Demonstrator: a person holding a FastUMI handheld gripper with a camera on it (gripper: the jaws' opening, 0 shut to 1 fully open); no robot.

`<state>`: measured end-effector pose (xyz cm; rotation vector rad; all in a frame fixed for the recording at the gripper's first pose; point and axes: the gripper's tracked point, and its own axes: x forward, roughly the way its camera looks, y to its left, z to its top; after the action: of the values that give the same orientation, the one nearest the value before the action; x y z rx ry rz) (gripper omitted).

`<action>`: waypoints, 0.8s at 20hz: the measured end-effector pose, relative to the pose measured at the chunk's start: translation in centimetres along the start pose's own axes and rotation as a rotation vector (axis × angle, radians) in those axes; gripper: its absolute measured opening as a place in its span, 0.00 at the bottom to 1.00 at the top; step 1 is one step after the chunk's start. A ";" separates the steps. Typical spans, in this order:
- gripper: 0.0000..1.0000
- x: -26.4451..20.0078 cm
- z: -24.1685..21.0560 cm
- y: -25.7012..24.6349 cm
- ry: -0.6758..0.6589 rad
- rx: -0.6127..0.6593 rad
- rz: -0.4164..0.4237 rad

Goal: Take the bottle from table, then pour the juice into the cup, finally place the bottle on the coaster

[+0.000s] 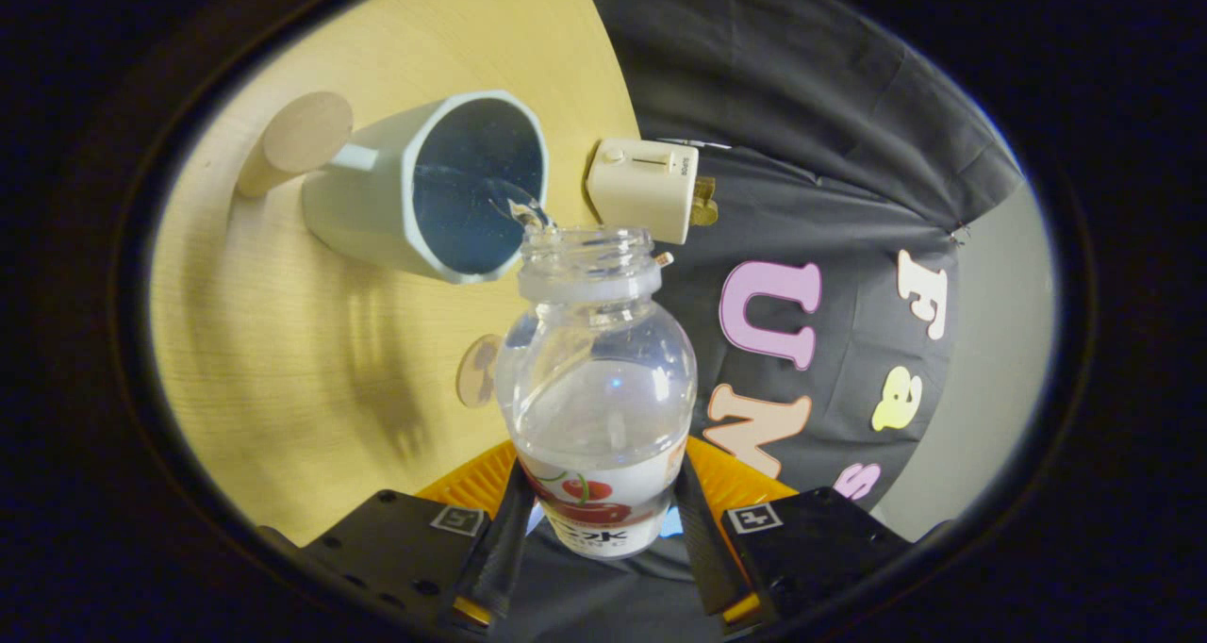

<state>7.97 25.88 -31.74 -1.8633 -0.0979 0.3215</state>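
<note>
The gripper (pixel 597 520) clamps both fingers on the bottle (pixel 596 388); its open mouth tilts over the cup (pixel 443 186), liquid running in; pouring is underway; the coaster (pixel 304 134), beyond the cup, awaits the bottle.

Place: a small recording booth, set up like a spot at home.
Wall: black cloth (pixel 801 87) hangs behind the table, with folds in it. It looks put up, not like a room wall.
Table: a light wooden table (pixel 283 360) with a round edge.
Home things: a pale mug (pixel 377 205), a clear juice bottle (pixel 599 388), a cream toaster-shaped box (pixel 643 189) and a round wooden coaster (pixel 306 134).
Tool: black gripper (pixel 599 520) fingers (pixel 504 539) press both sides of the bottle.
</note>
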 end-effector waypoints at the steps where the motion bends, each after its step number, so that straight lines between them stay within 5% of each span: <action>1: 0.77 0.0 0.0 -0.1 -0.001 -0.008 -0.005; 16: 0.77 0.3 0.1 -1.8 -0.012 -0.105 -0.050</action>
<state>8.42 26.67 -30.10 -1.9598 -0.1725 0.2979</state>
